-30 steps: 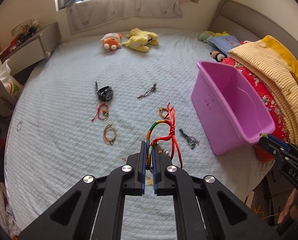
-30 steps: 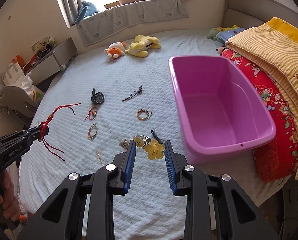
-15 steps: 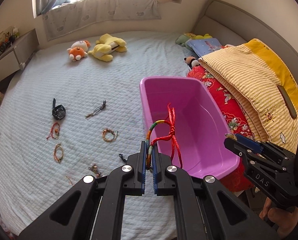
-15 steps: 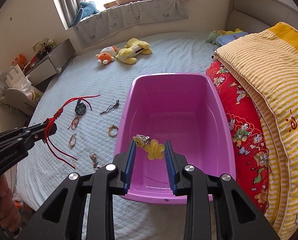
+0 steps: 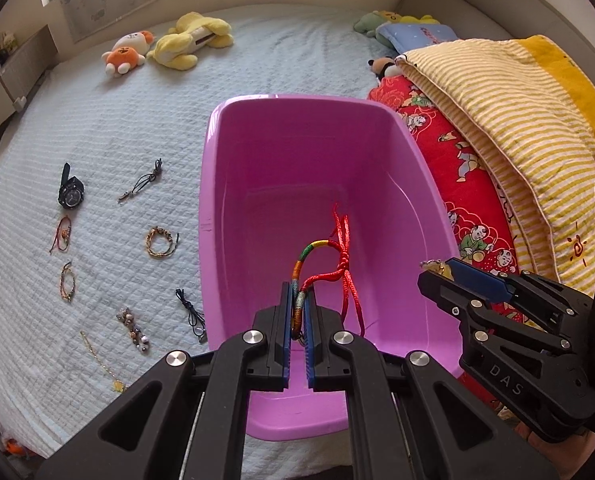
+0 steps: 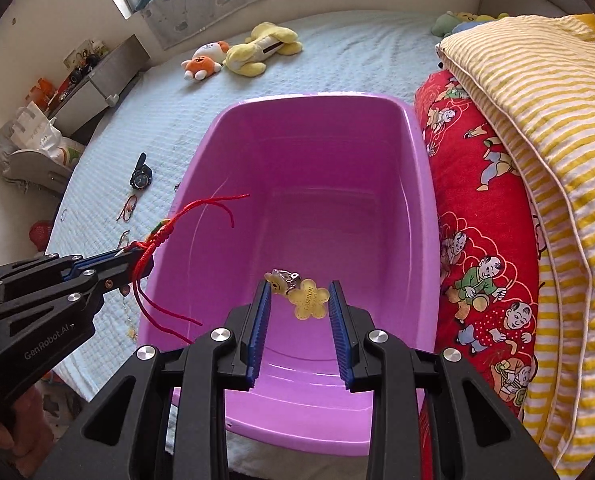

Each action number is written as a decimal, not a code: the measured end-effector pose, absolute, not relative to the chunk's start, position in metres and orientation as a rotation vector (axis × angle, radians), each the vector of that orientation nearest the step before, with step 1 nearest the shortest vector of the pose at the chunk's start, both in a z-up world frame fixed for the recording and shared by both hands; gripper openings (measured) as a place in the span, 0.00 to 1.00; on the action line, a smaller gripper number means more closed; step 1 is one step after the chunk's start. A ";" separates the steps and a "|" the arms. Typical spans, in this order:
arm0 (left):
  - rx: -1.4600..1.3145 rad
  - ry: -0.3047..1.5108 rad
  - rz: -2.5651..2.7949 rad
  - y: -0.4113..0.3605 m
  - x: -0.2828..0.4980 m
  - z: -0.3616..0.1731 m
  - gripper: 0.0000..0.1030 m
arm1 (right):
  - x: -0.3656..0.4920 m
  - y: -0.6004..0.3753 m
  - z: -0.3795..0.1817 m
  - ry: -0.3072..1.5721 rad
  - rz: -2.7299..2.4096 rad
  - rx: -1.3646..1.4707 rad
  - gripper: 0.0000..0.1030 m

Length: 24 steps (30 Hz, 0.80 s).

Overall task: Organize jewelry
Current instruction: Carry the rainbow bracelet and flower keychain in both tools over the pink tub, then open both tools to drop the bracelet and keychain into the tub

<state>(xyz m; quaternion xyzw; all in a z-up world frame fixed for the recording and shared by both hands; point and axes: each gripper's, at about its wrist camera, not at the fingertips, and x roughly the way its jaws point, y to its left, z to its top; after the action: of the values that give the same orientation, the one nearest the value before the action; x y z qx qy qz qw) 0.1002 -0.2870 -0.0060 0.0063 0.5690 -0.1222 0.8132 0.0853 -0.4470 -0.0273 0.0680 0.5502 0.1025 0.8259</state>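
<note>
Purple plastic, smooth and shiny, is right under both your tongs: the purple tub [image 5: 417, 184] sits on the bumpy blue bedspread [image 5: 97, 128] with its long way pointing from you toward the far edge, so the next move should only be to let go. Your left gripper [image 5: 297, 312] is squeezed tight on the red string bracelet [image 5: 337, 268], a soft cord with a rainbow-wrapped part, hanging over the tub's near left side. Your right gripper [image 6: 299, 300] is partly closed, pinching the yellow flower charm [image 6: 309, 298], flat and hard with a little metal clip, over the tub's near end.
</note>
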 end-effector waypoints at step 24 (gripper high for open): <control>0.040 1.348 -0.165 -0.292 0.123 -0.048 0.75 | 0.124 -0.465 -0.073 1.349 0.190 0.148 0.58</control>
<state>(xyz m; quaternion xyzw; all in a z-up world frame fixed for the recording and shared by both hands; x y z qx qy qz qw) 0.1228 -0.2921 -0.0479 0.0185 0.6232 -0.0762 0.7781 0.1240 -0.4651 -0.0726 0.0684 0.6231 0.0878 0.7742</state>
